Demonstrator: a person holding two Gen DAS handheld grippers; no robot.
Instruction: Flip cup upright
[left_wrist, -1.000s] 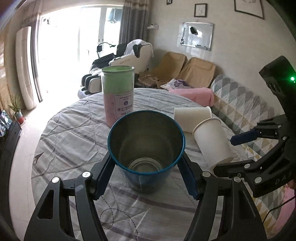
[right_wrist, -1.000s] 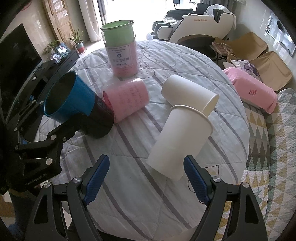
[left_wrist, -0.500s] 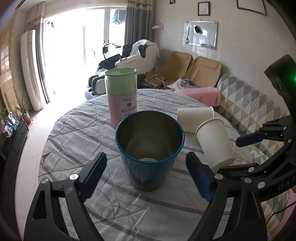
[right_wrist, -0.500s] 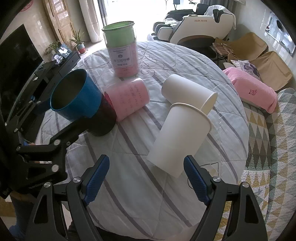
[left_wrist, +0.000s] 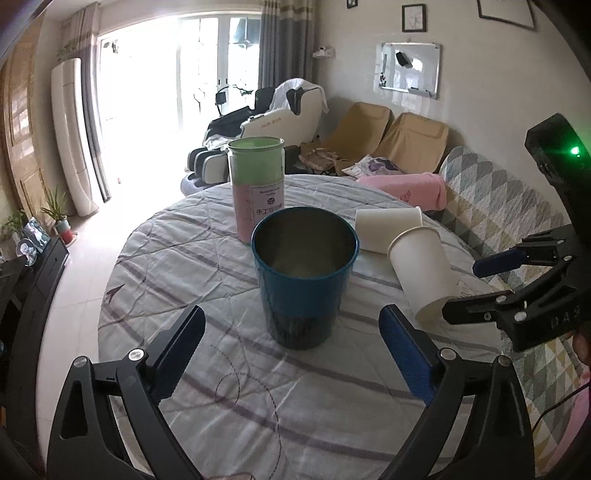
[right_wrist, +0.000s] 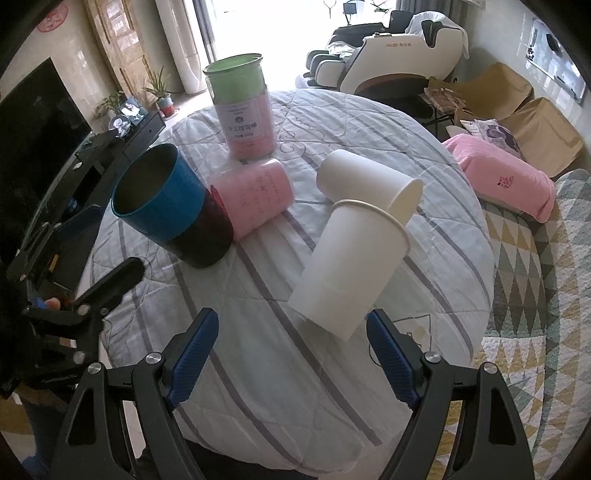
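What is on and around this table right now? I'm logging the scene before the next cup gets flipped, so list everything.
Blue cup: 1, blue with dark base, upright on the table's left part.
Pink cup: 1, pink, on its side, right behind the blue cup.
White paper cups: 2, white, both on their sides; near one lies just ahead of the right gripper, far one behind it.
Jar: 1, clear, green and pink inside, upright at the far side.
Table: 1, round, striped grey cloth.
Pink towel: 1, on the sofa.
Massage chair: 1, white, by the window.
Left gripper: 1, blue fingers, open, apart from the blue cup.
Right gripper: 1, open, empty.
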